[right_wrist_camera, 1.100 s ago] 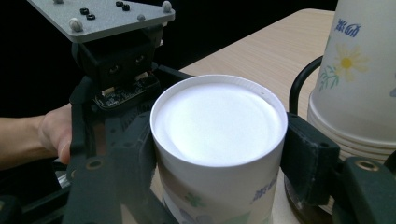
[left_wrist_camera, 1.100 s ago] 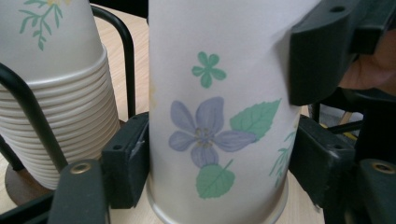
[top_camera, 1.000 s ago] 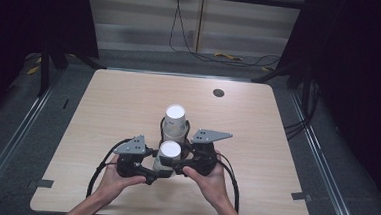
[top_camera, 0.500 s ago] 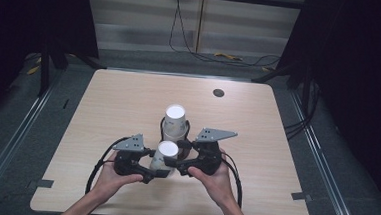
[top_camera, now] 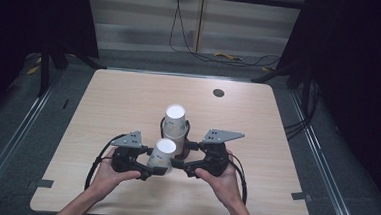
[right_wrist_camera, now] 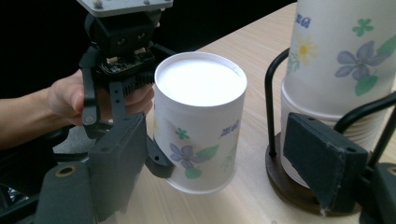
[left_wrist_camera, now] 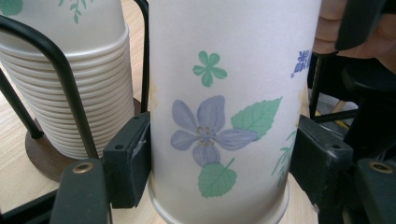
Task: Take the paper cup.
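Bench (top_camera: 103,102): carries the cup stack (top_camera: 175,121) in its wire holder.
Paper cup (left_wrist_camera: 219,107): upside down, just in front of the stack; light, thin-walled, crushable; best held low on its sides.
Left gripper (top_camera: 149,169): clamped on the cup.
Right gripper (top_camera: 182,166): released, its jaws having just been opening, nothing between them.

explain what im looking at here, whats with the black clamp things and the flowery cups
A person sits at a wooden table and holds a hand-operated gripper in each hand. One picture looks down from above; the other two come from cameras riding on each gripper, looking along its black jaws. On the table stands a stack of upside-down paper cups inside a black wire holder. The left gripper is clamped on one cup, pulled free of the stack and held bottom up. The right gripper has just been opening: its jaws stand apart, one beside the cup, the other near the holder, pressing on neither.
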`<state>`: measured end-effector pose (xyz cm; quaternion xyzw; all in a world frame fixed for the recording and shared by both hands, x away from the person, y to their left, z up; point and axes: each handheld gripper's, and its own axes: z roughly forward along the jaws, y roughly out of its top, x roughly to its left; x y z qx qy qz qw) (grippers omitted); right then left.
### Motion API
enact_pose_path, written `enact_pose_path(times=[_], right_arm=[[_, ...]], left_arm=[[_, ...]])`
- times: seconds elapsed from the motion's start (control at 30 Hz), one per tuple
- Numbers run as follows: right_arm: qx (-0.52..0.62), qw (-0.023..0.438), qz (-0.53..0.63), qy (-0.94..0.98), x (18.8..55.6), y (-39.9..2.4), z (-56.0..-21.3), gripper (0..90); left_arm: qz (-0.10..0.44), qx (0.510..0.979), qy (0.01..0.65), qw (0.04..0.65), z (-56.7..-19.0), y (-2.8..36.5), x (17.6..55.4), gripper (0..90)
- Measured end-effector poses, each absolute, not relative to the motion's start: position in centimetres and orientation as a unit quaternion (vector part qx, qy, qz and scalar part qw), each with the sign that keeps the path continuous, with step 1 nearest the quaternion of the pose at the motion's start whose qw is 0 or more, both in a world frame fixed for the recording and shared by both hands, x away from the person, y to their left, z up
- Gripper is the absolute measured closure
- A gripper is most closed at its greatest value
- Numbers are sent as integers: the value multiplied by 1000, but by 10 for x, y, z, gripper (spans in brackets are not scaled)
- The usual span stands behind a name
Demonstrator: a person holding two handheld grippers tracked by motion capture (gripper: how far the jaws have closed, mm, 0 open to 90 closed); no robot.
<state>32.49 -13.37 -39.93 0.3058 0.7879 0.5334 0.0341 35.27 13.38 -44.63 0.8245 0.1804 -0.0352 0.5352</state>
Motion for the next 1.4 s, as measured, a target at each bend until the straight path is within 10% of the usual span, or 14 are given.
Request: enact_pose_path(times=[1.4], right_arm=[[270, -34, 437, 857, 332, -139, -409, 259]], left_arm=[[-13, 908, 115, 402, -437, 115, 354, 305]])
